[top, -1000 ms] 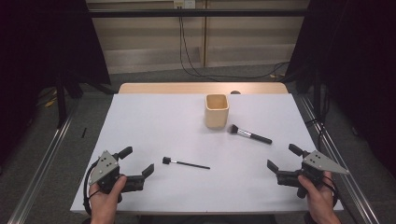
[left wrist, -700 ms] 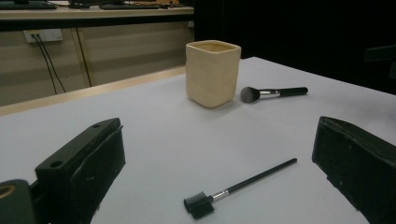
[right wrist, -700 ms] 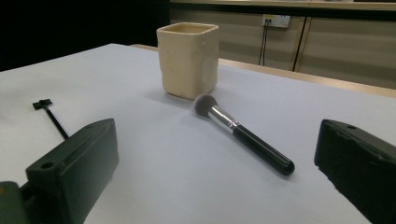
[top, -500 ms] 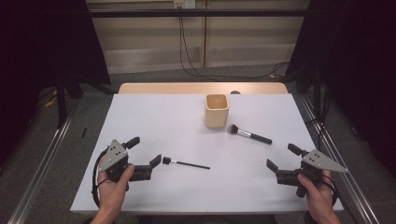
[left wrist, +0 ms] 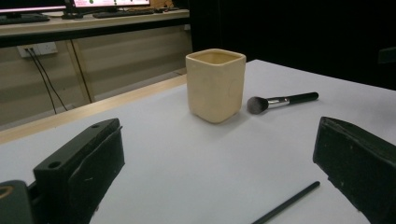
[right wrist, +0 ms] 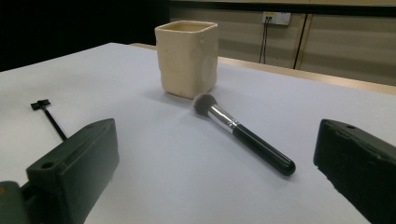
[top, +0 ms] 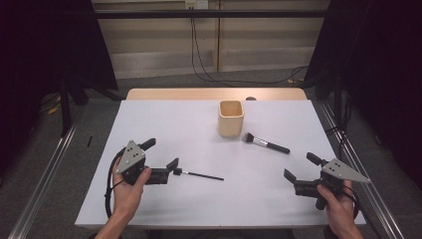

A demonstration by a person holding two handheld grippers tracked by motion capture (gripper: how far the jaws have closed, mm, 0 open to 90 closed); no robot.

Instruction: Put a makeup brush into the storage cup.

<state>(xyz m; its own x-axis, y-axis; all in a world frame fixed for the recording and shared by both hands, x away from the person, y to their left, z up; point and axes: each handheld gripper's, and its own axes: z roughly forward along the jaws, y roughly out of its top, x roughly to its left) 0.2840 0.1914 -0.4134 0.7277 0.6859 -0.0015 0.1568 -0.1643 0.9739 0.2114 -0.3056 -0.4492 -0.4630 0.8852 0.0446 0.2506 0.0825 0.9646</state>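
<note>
A cream square cup (top: 231, 118) stands upright at the back middle of the white table (top: 164, 119). Just right of it lies a black-handled makeup brush (top: 265, 143), bristles toward the cup. Near the front left lies a thin black wand (top: 199, 175). My left gripper (top: 161, 154) is open, its nearer jaw right beside the wand's small head. My right gripper (top: 301, 167) is open at the front right, a little short of the brush. The left gripper view has the cup (left wrist: 215, 84), brush (left wrist: 282, 100) and wand (left wrist: 286, 203). The right gripper view has the cup (right wrist: 187, 58), brush (right wrist: 243, 133) and wand (right wrist: 49, 119).
A wooden strip (top: 214, 93) runs along the table's far edge. Cables (top: 204, 55) hang down the wall behind. Metal rails (top: 45, 169) flank the table on the floor, with dark curtains on both sides.
My left gripper has moved right and forward, ending up next to the head of the thin wand. The right gripper, the cup and the brush have stayed put.
</note>
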